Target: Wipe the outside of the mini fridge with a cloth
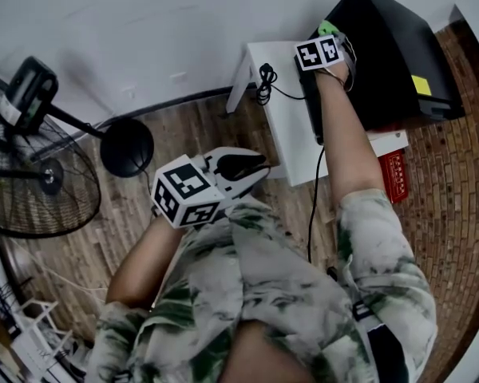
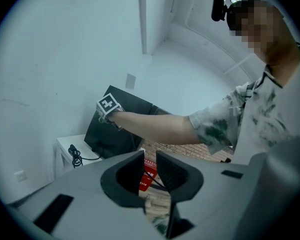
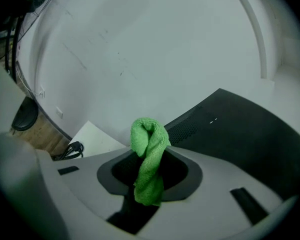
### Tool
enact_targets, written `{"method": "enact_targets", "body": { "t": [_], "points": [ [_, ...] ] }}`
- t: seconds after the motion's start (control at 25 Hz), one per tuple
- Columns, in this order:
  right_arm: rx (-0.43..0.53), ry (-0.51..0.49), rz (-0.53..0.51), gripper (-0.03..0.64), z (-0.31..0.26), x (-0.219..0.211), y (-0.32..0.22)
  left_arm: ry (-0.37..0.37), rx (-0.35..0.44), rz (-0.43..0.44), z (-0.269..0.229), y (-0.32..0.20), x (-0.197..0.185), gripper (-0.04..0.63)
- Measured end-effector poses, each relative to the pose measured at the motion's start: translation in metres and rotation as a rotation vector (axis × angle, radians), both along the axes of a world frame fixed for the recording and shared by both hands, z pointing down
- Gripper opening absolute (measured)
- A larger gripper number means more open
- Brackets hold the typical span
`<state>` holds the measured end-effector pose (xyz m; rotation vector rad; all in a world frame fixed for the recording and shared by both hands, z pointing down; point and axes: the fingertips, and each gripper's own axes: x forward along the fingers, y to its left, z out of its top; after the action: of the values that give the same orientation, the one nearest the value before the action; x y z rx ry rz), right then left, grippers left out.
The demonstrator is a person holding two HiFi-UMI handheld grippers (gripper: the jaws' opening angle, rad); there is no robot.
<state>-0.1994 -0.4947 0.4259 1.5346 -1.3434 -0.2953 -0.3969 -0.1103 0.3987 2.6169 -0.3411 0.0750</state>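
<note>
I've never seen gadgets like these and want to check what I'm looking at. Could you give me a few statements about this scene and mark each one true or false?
1. The right tool grips a green cloth. True.
2. The left tool holds a cloth too. False: its jaws are slightly apart with nothing between them.
3. The mini fridge is white and sits on the floor. False: it is black and stands on a low white table.
4. A fan stands on the wooden floor to the person's left. True.
5. The left tool is touching the fridge. False: it is held near the person's body, away from the fridge.
</note>
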Motion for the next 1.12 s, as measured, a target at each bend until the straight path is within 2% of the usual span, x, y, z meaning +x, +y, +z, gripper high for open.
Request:
{"method": "enact_targets", "body": {
  "t": [0.36,0.72,1.12],
  "points": [
    [-0.140,-0.032,0.022,0.117,0.094,0.002,-0.002,0.006,-0.041,-0.075,0.012,-0.018,-0.014,0.083],
    [-0.258,-0.042,0.022,0.116,0.174,0.003,0.003,-0.019,-0.073,-0.111,0.029,-0.027,-0.013,0.083],
    [-0.329,-0.169,0.027,0.117,0.235,0.002,0.006,-0.055,-0.114,-0.133,0.048,-0.039,-0.005,0.083]
  ]
}}
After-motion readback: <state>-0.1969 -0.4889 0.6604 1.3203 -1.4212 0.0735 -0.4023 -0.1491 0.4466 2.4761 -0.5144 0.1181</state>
